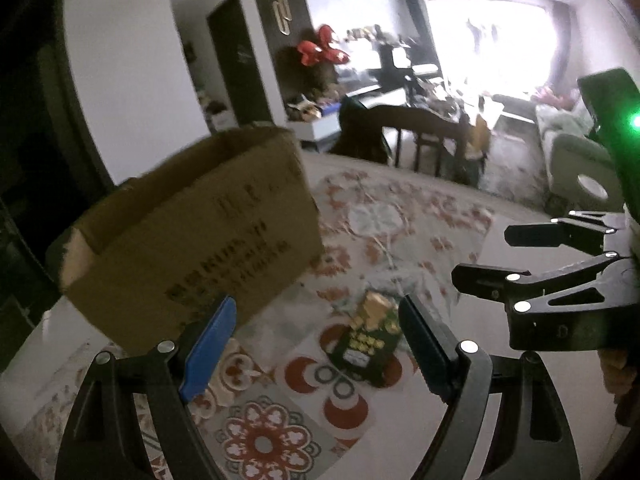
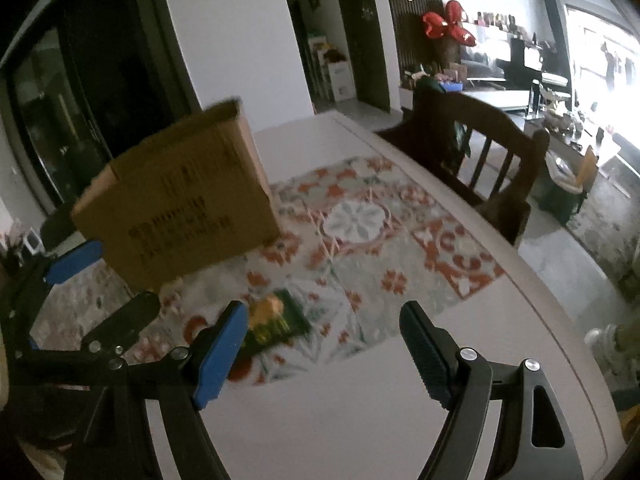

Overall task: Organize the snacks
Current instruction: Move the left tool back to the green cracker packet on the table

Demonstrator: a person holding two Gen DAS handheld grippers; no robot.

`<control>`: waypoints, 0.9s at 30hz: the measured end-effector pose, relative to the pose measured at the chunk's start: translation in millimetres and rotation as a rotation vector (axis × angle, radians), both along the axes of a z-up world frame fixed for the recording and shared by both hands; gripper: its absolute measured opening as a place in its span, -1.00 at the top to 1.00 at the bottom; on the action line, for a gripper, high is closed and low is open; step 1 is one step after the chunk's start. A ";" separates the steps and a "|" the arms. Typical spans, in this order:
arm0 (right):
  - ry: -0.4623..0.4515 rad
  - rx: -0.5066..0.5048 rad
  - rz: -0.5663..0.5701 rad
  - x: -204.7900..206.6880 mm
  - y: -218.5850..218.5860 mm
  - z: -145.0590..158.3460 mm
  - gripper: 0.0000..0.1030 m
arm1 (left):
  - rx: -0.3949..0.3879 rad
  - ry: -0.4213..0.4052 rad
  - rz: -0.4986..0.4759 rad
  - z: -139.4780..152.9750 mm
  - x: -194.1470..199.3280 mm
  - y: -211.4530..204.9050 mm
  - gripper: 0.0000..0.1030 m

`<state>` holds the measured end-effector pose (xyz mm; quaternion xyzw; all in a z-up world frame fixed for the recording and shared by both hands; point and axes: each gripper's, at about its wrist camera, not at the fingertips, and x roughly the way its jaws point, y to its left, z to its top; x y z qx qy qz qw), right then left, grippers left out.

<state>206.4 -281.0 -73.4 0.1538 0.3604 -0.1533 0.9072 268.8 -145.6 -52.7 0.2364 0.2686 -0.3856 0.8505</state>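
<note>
A dark green and gold snack packet (image 1: 370, 340) lies flat on the patterned table mat, just ahead of my left gripper (image 1: 318, 344), which is open and empty above the table. The packet also shows in the right wrist view (image 2: 276, 320), beside the blue finger (image 2: 222, 350) of my right gripper (image 2: 324, 350), which is open and empty. An open cardboard box (image 1: 192, 236) stands on the table to the left of the packet; it also shows in the right wrist view (image 2: 180, 204). My right gripper shows in the left wrist view (image 1: 496, 256) to the right of the packet.
The patterned mat (image 2: 360, 232) covers the middle of a white table (image 2: 360, 420), whose curved edge runs along the right. A dark wooden chair (image 2: 480, 148) stands against the far right side. A living room with furniture lies behind.
</note>
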 end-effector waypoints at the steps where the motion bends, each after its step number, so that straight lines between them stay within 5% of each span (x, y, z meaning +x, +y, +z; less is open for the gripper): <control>1: 0.010 0.002 0.001 -0.5 0.1 -4.0 -0.53 | 0.007 0.009 -0.013 -4.9 0.2 -0.2 -0.61; 12: 0.128 0.022 -0.057 2.5 -11.1 -40.3 -0.53 | 0.120 0.142 -0.153 -48.4 18.8 -32.6 -0.61; 27: 0.178 0.053 -0.076 7.3 -18.1 -58.5 -0.53 | 0.176 0.175 -0.167 -72.3 29.2 -51.3 -0.51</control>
